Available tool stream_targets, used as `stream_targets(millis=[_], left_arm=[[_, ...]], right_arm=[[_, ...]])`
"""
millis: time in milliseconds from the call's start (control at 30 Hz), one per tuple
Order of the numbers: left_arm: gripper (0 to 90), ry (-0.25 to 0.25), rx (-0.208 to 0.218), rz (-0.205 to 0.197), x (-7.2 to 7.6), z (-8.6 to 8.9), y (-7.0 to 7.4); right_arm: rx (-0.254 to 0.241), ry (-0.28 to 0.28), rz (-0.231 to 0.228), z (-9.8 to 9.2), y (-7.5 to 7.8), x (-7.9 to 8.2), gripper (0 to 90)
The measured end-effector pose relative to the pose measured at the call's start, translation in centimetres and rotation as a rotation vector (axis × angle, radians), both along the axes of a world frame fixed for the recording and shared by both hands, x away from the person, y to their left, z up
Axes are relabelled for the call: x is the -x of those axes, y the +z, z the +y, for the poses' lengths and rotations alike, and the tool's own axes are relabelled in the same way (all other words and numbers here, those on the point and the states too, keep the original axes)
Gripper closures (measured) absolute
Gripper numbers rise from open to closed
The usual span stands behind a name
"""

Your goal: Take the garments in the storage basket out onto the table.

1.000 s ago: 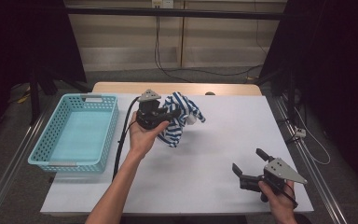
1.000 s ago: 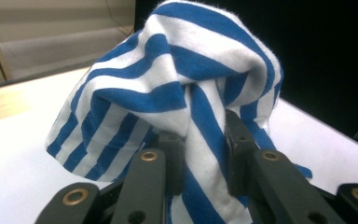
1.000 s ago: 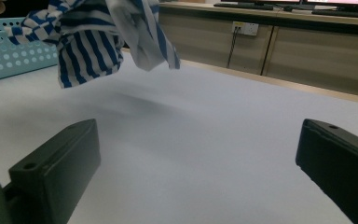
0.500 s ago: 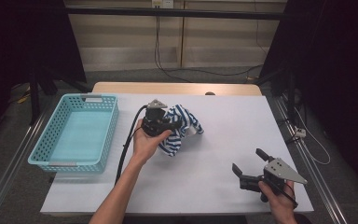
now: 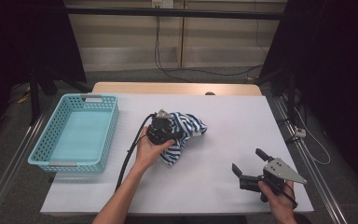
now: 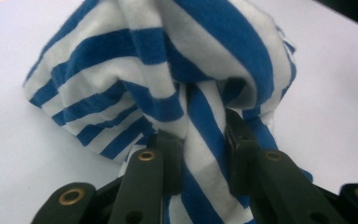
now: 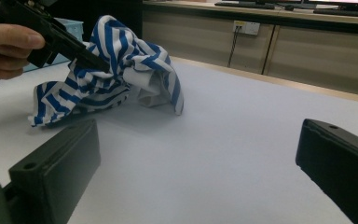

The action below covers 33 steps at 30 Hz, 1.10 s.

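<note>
While the right tool [image 5: 248, 171] rests spread apart on the tabletop [image 5: 223, 140], the striped cloth [image 5: 186, 133] is kept clenched in the left tool [image 5: 170, 135], probably for carrying to the basket [image 5: 74, 135].

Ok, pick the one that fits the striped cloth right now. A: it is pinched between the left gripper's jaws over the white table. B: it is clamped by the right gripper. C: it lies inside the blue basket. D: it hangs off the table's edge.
A: in the left gripper view the left gripper has its jaws closed on a fold of the striped cloth, above the white table.
</note>
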<state>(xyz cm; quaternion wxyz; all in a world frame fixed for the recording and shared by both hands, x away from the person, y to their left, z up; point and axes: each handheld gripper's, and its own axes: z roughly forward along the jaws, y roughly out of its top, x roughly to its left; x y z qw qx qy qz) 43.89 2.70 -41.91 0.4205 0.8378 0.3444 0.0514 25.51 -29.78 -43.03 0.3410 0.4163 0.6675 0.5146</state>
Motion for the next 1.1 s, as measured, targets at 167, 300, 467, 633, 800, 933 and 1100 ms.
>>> stream_targets(millis=[167,300,467,633,800,933,1100], left_arm=[[70.7,-0.015,-0.008,0.023,0.2,-0.4,-0.6],[70.3,-0.02,-0.022,0.027,0.6,-0.8,-1.5],[68.4,-0.039,-0.045,0.029,0.6,-1.1,-2.4],[66.0,-0.067,-0.079,-0.012,0.9,-1.5,-2.6],[61.1,-0.076,-0.079,-0.034,1.1,-1.7,-2.8],[50.0,-0.098,-0.121,-0.066,1.6,-2.2,-2.6],[39.5,-0.101,-0.1,-0.067,1.9,-2.2,-2.5]], right_arm=[[-0.002,0.001,0.001,0.0,0.0,0.0,0.0],[-0.001,0.001,0.003,0.0,0.0,-0.1,0.0],[-0.002,0.006,0.001,0.1,-0.1,-0.1,0.0],[0.001,0.006,0.0,0.1,-0.1,-0.1,0.0],[0.001,0.008,0.004,0.2,-0.1,0.0,0.0],[-0.003,0.009,0.002,0.2,-0.1,-0.2,0.0],[-0.004,0.014,0.001,0.2,-0.1,-0.2,0.0]])
